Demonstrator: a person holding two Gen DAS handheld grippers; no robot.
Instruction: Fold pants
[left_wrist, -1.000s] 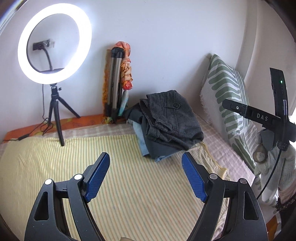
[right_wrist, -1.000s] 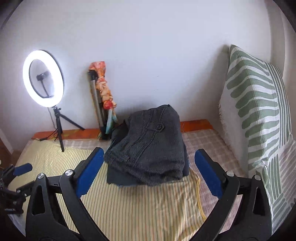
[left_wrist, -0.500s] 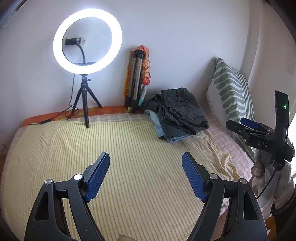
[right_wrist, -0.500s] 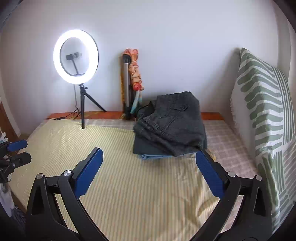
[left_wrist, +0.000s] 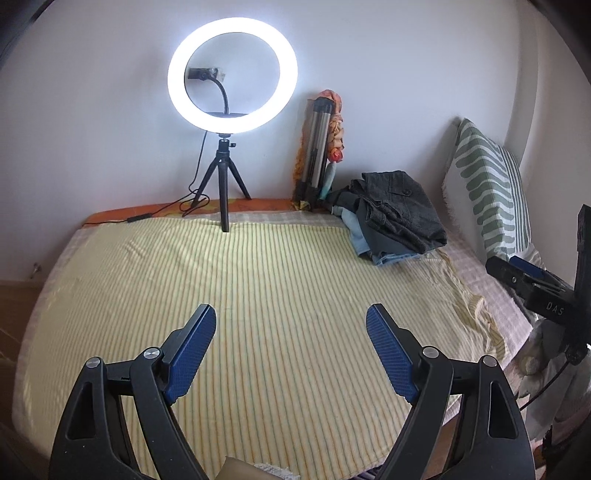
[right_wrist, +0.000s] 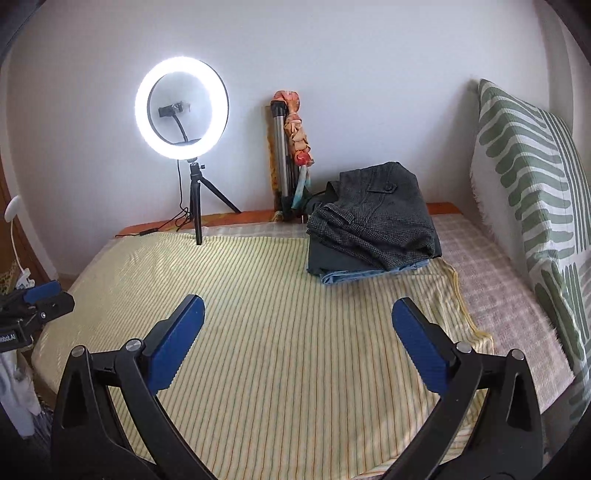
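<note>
I hold both grippers above the near edge of the bed (left_wrist: 258, 295), and neither carries anything. The left gripper (left_wrist: 291, 349) has its fingers (left_wrist: 192, 350) spread wide over bare striped sheet. The right gripper (right_wrist: 298, 341) is likewise wide open, fingers (right_wrist: 417, 343) apart, nothing between them. The pants (right_wrist: 373, 218) lie in a stack at the far right of the bed, near the wall and just left of the pillow (right_wrist: 524, 177); the grey pair sits on top of a dark layer and a light blue one. From the left view the stack (left_wrist: 395, 218) lies ahead and well to the right; from the right view it lies ahead and only slightly right of centre. I judge the right gripper nearer and better aligned for the first pick. The stack's long axis appears to run away from me toward the wall, with the near edges facing the fingers. The stack is well apart from both grippers, so a forward reach is required before any grasp. The open sheet between the grippers and the stack gives room to spread the pair out.
</note>
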